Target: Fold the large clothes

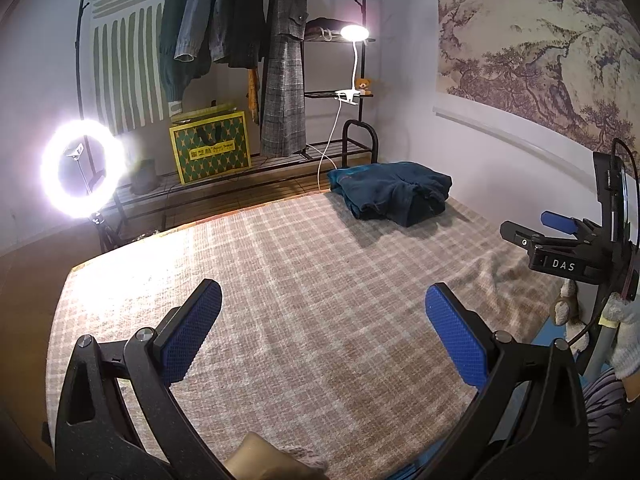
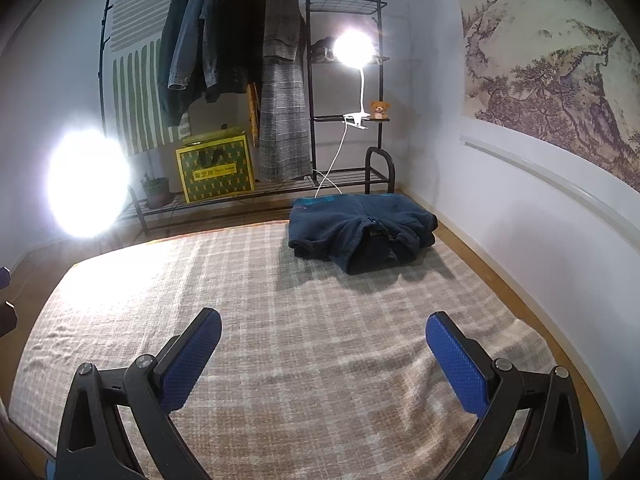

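A beige-and-white plaid blanket (image 2: 280,320) is covering the bed (image 2: 472,240), its cloth rippling slightly along the near edges. A folded dark blue garment (image 2: 360,224) is lying on the blanket at the far right corner (one flap is hanging loose toward the front), casting a shadow across the checks. The rest of the blanket is lying bare, and strong light is washing its far left part pale.

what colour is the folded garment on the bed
Dark navy blue garment, with a teal patch near its far edge; clearest in the right wrist view.
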Demonstrator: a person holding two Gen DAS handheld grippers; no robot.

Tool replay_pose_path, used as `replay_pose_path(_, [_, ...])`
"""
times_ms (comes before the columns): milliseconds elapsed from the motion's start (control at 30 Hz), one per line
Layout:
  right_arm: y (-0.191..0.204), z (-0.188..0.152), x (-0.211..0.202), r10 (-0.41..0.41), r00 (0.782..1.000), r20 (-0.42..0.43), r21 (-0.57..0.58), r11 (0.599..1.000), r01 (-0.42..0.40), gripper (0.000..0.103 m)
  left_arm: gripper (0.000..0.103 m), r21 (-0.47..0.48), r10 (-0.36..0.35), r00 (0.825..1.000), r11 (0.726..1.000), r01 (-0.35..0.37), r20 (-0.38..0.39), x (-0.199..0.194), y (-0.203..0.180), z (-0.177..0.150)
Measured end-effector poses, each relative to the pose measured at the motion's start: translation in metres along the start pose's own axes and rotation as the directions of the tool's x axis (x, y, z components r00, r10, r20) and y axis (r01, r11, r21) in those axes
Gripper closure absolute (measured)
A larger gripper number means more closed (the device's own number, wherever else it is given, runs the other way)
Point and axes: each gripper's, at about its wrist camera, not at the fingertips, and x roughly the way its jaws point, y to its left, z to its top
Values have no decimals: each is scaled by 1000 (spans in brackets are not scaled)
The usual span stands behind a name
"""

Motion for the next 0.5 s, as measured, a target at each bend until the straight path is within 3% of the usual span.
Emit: replay_pose_path(500, [5, 0, 2, 18, 1000, -6, -10, 1000, -18, 0, 0, -6, 3, 1000, 1000, -3, 1, -1, -2, 0])
